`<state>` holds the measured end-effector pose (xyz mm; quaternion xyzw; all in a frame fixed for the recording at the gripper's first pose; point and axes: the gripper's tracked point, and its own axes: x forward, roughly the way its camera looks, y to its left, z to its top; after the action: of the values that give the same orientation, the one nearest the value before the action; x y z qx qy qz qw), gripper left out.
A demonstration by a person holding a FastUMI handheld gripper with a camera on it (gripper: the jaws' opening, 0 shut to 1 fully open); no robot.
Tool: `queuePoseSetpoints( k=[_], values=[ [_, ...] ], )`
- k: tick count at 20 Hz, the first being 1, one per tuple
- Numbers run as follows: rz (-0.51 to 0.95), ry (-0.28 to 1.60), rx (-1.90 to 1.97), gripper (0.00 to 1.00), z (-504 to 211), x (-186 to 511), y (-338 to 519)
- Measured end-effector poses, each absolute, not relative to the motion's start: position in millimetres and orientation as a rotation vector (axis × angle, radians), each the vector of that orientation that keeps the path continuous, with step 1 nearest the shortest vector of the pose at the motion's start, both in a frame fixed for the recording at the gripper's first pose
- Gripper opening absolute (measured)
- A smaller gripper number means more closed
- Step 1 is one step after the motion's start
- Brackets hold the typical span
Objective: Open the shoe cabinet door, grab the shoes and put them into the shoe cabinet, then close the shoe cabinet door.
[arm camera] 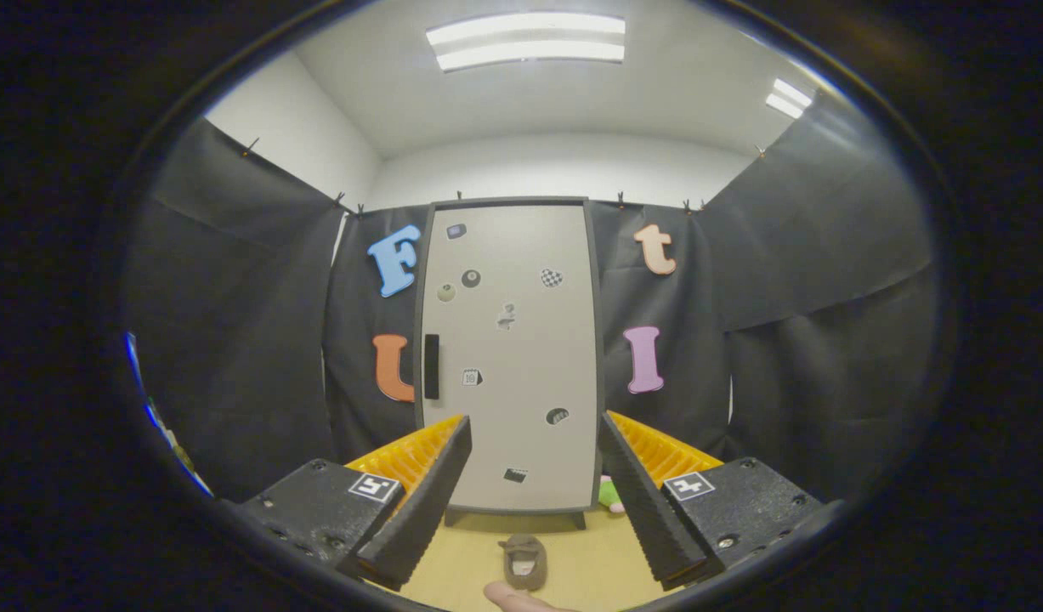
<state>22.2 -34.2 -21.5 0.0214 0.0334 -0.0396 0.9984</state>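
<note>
Wide-open and empty, gripper [534, 476] faces the closed pale grey sticker-dotted cabinet door [511, 357], lined up toward its black handle [432, 366], brown slipper [523, 562] waiting on the floor.

Bright, even light poured down from a long ceiling fixture [526, 40], with a second fixture [788, 98] glowing off to the side. The pale cabinet door [521, 357] was evenly lit, no glare on it. A soft shadow pooled beneath it on the floor [589, 561]. Fisheye curvature bowed the walls hard toward the rim. The tongs [534, 497], spread wide, sat slightly soft up close.
</note>
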Motion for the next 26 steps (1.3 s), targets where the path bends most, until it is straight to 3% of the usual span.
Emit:
queuePoseSetpoints(
  k=[12,19,26],
  values=[
    [-0.085,0.034,0.101,0.98,-13,86,-29],
    [-0.110,0.002,0.056,0.97,6,168,-19],
    [0.038,0.104,0.017,0.98,-5,268,55]
  ],
)
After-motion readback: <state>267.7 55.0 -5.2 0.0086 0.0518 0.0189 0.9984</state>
